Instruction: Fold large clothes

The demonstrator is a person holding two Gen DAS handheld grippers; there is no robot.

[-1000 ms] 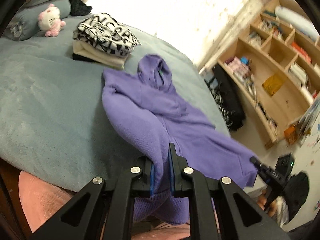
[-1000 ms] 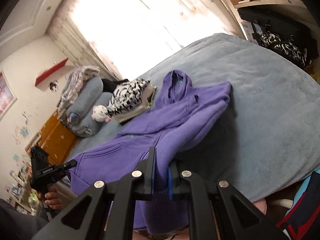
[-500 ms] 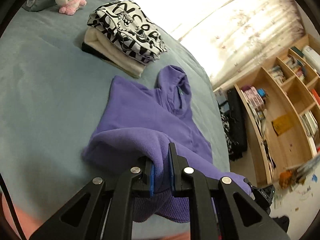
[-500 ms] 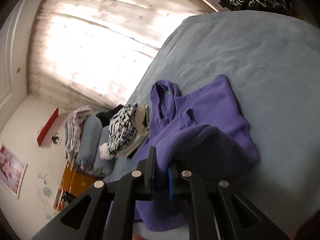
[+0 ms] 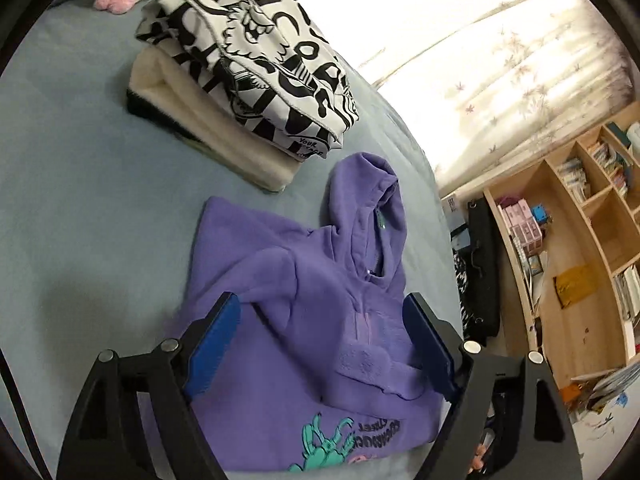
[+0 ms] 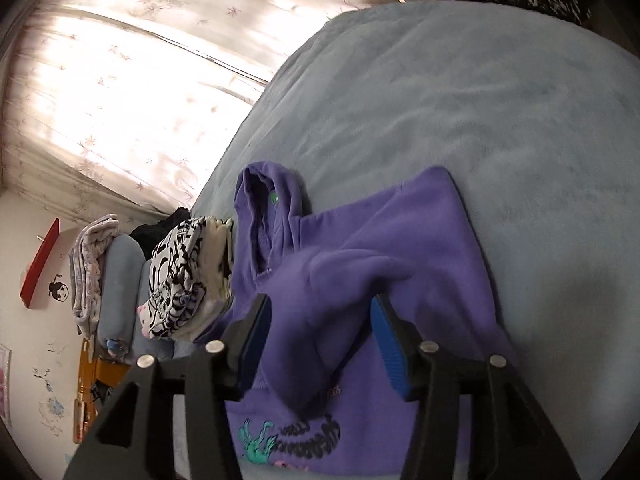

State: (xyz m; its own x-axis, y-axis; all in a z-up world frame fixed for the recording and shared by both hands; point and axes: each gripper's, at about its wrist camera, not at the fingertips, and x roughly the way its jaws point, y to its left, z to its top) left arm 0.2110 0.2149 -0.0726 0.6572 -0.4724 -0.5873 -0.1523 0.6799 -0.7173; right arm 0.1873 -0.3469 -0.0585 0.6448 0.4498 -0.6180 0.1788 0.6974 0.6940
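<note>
The purple hoodie point(image 5: 320, 304) lies flat on the soft blue-grey bed point(image 5: 80, 208), with both sleeves folded in over its front. The left tongs point(image 5: 320, 344) are wide and hold nothing. The right tongs point(image 6: 320, 336) are wide and empty too. I think the sleeve fold is done. Next, the bottom part probably needs lifting up toward the hood. The hoodie looks thick and fuzzy, so it may bulge. A neat pile of folded clothes point(image 5: 248, 64) sits just beside the hood.
</note>
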